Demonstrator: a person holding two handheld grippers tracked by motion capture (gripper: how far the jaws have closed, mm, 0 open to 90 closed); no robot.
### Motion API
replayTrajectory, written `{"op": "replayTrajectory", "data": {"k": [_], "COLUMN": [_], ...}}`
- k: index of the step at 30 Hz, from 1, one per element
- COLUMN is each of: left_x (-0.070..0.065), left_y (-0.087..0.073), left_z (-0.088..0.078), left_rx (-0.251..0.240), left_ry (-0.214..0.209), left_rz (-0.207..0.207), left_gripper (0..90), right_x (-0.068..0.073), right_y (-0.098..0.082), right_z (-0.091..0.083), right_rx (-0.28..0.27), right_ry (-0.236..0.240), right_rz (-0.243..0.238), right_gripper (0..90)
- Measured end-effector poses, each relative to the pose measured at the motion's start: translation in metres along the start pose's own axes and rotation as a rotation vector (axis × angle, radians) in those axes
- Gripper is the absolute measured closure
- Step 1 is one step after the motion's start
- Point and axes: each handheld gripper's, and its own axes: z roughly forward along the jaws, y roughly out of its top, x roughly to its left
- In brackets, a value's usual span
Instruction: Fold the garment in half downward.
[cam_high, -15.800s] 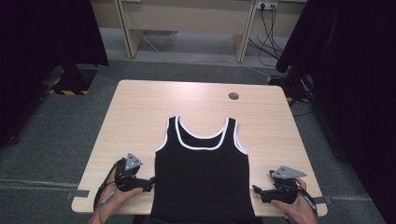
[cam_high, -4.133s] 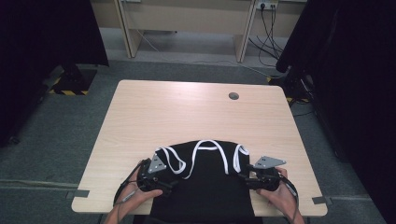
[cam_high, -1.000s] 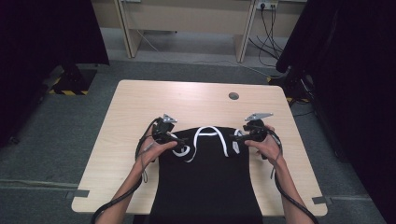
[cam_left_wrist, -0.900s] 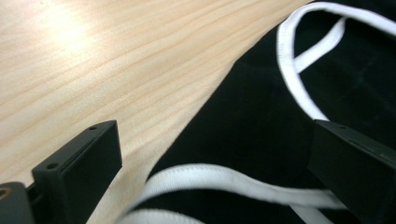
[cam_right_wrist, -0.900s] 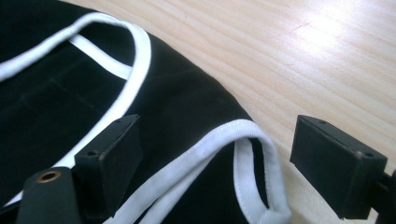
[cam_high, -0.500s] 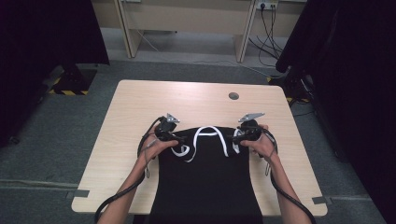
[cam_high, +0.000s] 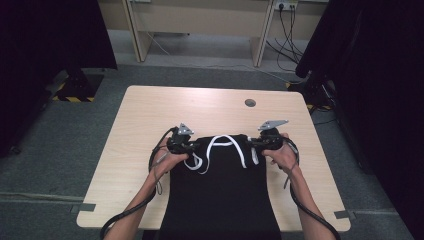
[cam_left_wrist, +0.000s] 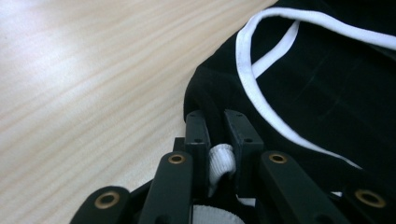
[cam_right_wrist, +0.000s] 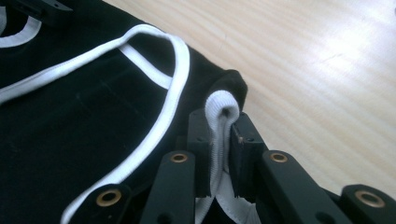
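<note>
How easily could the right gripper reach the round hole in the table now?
Probably yes, but not freely: bare table lies between the right gripper and the round hole, yet its jaws are shut on the black top.

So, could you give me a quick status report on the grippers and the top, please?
Left gripper and right gripper both shut on the black tank top. Top folded over, white trim showing. Table ahead unobstructed.
</note>
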Motion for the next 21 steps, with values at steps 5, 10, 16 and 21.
{"op": "replayTrajectory", "data": {"k": [5,10,16,21], "left_x": [0.004,0.012,0.02,0.026], "left_y": [0.008,0.019,0.042,0.069], "left_z": [-0.005,-0.007,-0.008,-0.017], "left_rx": [-0.015,-0.033,-0.059,-0.096], "left_ry": [-0.004,0.022,0.058,0.087], "left_rz": [-0.026,-0.03,-0.04,-0.033], "left_gripper": [80.5,80.4,80.1,79.8], "right_x": [0.001,0.0,-0.008,-0.015], "right_y": [0.01,0.025,0.046,0.063], "right_z": [-0.011,-0.018,-0.018,-0.019], "right_rx": [-0.04,-0.071,-0.103,-0.119], "right_ry": [-0.012,-0.036,-0.073,-0.106], "right_rz": [-0.01,-0.018,-0.017,-0.016], "right_gripper": [81.8,81.9,81.9,81.9]}}
